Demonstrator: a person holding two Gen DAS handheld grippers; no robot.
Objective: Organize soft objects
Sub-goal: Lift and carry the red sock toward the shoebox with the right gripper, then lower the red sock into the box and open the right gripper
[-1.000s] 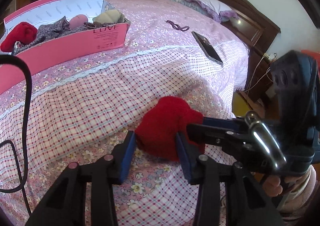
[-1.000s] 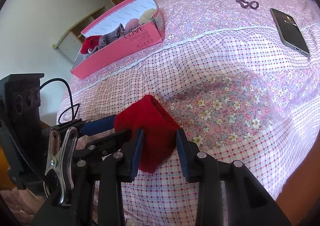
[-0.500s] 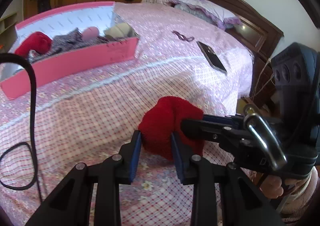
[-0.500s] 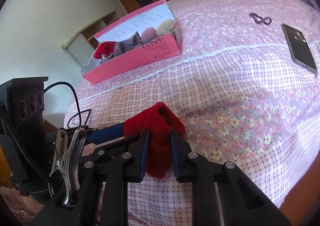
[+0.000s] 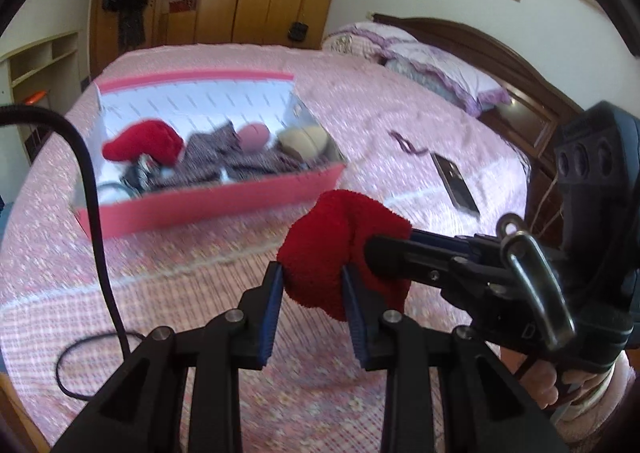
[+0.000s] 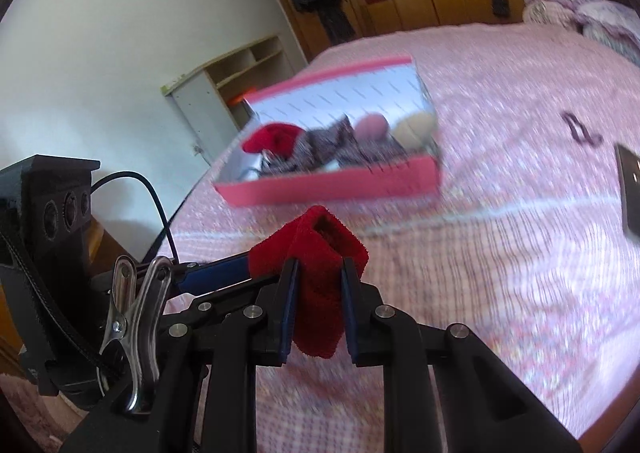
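Observation:
A red terry-cloth sock (image 5: 340,237) hangs in the air above the pink bedspread, and both grippers hold it. My left gripper (image 5: 311,273) is shut on its lower part, blue pads pressing in from both sides. The right gripper (image 5: 394,253) comes in from the right and pinches the same sock. In the right wrist view my right gripper (image 6: 319,269) is shut on the folded red sock (image 6: 320,241), with the left gripper's blue fingers (image 6: 224,273) beside it. Farther back on the bed lies the open pink box (image 5: 224,205) (image 6: 332,185), which holds another red sock (image 5: 144,141), patterned cloth, and a pink and a beige roll.
A phone (image 5: 456,181) and a dark hair tie (image 5: 408,143) lie on the bed to the right of the box. A black cable (image 5: 96,213) loops at the left. Pillows (image 5: 432,65) and a wooden headboard stand far right. A wardrobe and shelves line the back wall.
Both grippers closed onto the red sock and lifted it off the bedspread. Both views have tipped up, so the pink box now sits nearer the centre.

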